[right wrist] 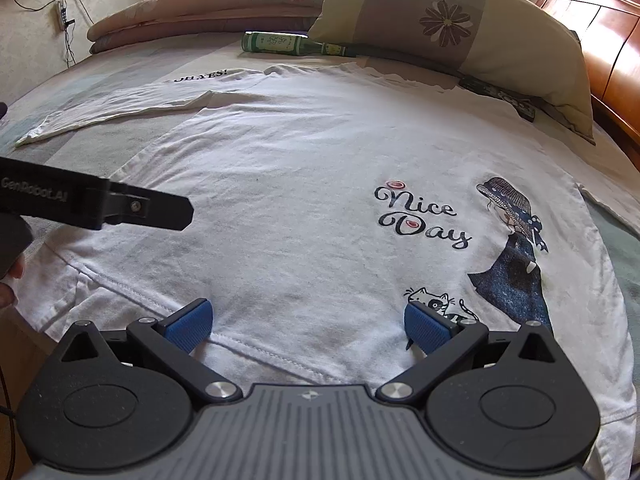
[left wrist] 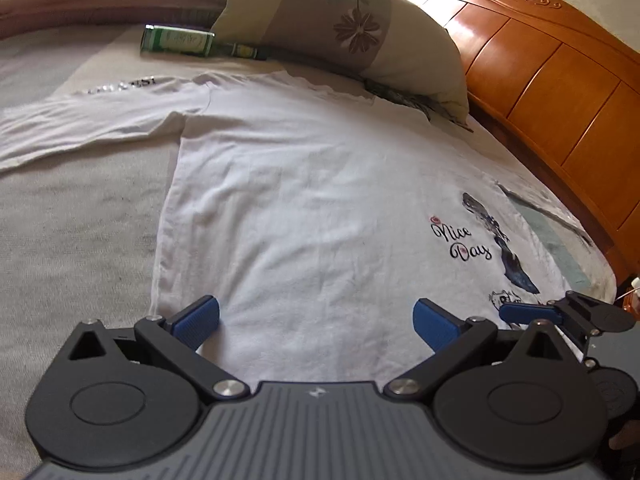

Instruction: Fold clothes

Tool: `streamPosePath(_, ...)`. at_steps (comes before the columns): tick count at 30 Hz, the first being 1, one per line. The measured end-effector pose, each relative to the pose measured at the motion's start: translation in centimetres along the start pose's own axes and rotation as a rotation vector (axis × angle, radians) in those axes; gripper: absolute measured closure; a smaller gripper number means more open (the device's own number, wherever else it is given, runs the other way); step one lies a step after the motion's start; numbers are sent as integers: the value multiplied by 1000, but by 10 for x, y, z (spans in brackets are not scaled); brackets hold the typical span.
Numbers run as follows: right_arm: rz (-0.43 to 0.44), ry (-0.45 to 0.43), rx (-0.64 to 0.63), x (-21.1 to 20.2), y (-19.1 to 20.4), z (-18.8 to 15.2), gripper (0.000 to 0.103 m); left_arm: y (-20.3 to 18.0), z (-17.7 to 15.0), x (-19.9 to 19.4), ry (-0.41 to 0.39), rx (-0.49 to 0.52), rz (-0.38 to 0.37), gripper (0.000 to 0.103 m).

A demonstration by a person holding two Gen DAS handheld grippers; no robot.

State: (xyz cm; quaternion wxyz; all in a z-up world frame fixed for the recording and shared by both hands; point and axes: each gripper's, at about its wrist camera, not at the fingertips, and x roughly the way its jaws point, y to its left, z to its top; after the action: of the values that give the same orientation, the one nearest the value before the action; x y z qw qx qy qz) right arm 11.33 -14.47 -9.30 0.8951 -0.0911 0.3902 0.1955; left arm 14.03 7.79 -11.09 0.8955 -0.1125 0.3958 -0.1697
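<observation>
We hold both grippers wide open, empty, above the white T-shirt (right wrist: 304, 168) spread flat on the bed (left wrist: 72, 216); its hem (right wrist: 256, 350) lies probably nearest the right gripper (right wrist: 307, 322), the left gripper (left wrist: 318, 320) alongside.

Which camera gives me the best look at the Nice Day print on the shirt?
The right wrist view: the Nice Day print sits near centre, sharp, with the girl and cat beside it. The left wrist view shows the same print smaller, toward the right edge and skewed.
</observation>
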Motion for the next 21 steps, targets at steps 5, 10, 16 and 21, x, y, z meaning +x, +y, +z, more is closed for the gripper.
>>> streamPosePath(5,2,-2,-1,0,-1,-1,0,20,28,-18,2,-6,34,1)
streamPosePath(10,5,-4,-5,0,-1,-1,0,62,87,-28,-119,-18,167,1)
streamPosePath(16,2,1,-5,0,0,0,0,144,144,2,-107,-66,392,1)
streamPosePath(21,4,0,-5,-1,-1,-1,0,192,128,16,-52,-175,422,1)
